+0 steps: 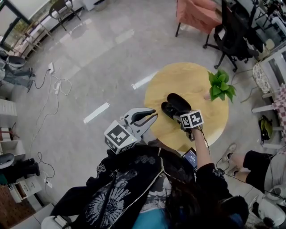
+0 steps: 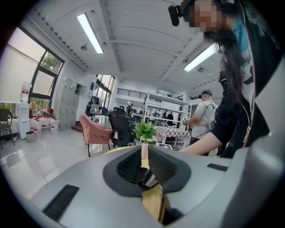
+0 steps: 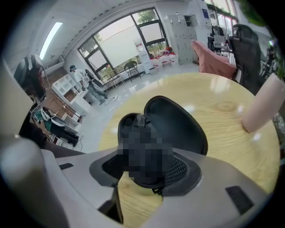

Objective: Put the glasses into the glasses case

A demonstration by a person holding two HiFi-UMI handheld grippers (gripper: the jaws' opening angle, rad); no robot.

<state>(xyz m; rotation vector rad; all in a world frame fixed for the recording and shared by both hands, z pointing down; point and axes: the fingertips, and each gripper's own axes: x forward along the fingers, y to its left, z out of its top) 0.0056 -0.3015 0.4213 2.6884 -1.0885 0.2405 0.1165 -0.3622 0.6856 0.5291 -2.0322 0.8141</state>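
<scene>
**Glasses in the case, round table, big open office**

Surface first: it's a round light-wood table point(image 1: 196, 80), mostly bare. On it sits a black oval hard-shell glasses case point(image 1: 178, 103), lying open with the lid tipped back. A small green leafy plant in a pale pink vase point(image 1: 220, 85) stands near the table's right edge, well apart from the case.

In the right gripper view, the bit of the glasses point(image 3: 137, 119) I can make out sits in the case's shallower half; the rest I can't tell.

The right gripper point(image 3: 147, 176) has its jaws spread wide on either side of the near end of the case, and the pads aren't squeezing anything. The left gripper point(image 1: 154, 116) hovers at the table's left edge; its jaws are drawn together to a thin slit with nothing in them.

Room-wise:
- the floor point(image 1: 111, 53) is glossy pale grey and mirrors the light strips;
- white power strips and loose cables point(image 1: 56, 85) trail across it on the left;
- a pink upholstered chair point(image 1: 196, 13) and a black swivel office chair point(image 1: 232, 33) stand beyond the table;
- the right gripper view shows big dark-framed windows point(image 3: 120, 42);
- long ceiling strip lights point(image 2: 90, 32) run overhead
</scene>
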